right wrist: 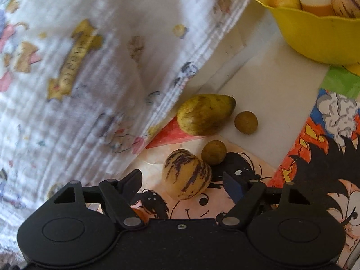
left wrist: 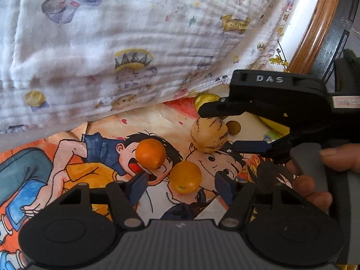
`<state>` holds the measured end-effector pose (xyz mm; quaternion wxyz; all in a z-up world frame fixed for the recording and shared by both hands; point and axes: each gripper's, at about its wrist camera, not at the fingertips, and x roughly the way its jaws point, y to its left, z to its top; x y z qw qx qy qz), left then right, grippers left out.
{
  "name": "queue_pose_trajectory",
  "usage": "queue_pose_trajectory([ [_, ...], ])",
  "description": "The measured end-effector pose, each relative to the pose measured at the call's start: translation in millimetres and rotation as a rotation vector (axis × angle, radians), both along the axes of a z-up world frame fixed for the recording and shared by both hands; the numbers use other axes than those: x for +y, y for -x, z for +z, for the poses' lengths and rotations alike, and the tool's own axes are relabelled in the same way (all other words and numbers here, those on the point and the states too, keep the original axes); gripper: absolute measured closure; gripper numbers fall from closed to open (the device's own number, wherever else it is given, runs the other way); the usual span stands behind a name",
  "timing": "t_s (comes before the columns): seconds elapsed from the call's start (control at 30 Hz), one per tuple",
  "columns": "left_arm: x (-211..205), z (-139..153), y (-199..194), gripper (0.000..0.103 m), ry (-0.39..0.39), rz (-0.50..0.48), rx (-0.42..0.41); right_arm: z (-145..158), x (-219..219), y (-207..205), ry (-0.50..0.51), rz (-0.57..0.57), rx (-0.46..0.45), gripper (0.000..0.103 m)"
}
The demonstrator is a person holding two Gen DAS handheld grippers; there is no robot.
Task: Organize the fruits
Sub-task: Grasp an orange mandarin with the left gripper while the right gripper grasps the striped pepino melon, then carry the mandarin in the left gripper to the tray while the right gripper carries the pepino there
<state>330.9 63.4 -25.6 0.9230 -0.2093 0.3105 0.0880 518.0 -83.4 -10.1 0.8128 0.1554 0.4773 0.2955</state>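
In the left wrist view my left gripper (left wrist: 180, 183) is open, its jaws on either side of an orange (left wrist: 185, 177) on the cartoon-printed table cover. A second orange (left wrist: 150, 150) lies just beyond it. The right gripper (left wrist: 219, 127) is open around a striped pepino melon (left wrist: 208, 135). In the right wrist view my right gripper (right wrist: 182, 183) is open with that striped melon (right wrist: 187, 176) between its jaws. Behind it lie a yellow-green melon (right wrist: 204, 114) and two small brown round fruits (right wrist: 213, 152) (right wrist: 246, 122).
A yellow bowl (right wrist: 315, 36) at the upper right holds more fruit and a white cup. A white printed cloth (right wrist: 90, 67) hangs over the left and rear, also in the left wrist view (left wrist: 112, 45). A wooden rim (left wrist: 315, 27) lies at the far right.
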Motion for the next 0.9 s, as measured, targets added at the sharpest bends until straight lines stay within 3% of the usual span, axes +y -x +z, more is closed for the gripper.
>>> queue_pose_trajectory([
  [0.27, 2.0, -1.7, -2.5, 0.044, 0.037, 0.014, -0.013, -12.4, 3.4, -10.8, -0.004, -0.051, 0.037, 0.030],
  [0.5, 0.6, -3.2, -4.6, 0.060, 0.039, 0.025, -0.007, -15.1, 11.3, -16.4, -0.015, -0.068, 0.037, 0.032],
  [0.57, 0.8, -4.4, -5.4, 0.066, 0.039, 0.026, -0.006, -14.9, 15.0, -18.4, -0.012, -0.070, 0.038, 0.039],
  [0.63, 1.5, -5.1, -5.6, 0.068, 0.047, 0.022, -0.008, -12.2, 16.9, -16.8, -0.001, -0.069, 0.031, 0.048],
  [0.9, 1.5, -5.0, -4.2, 0.069, 0.040, 0.013, -0.009, -9.9, 14.0, -8.3, -0.015, -0.042, 0.032, 0.050],
])
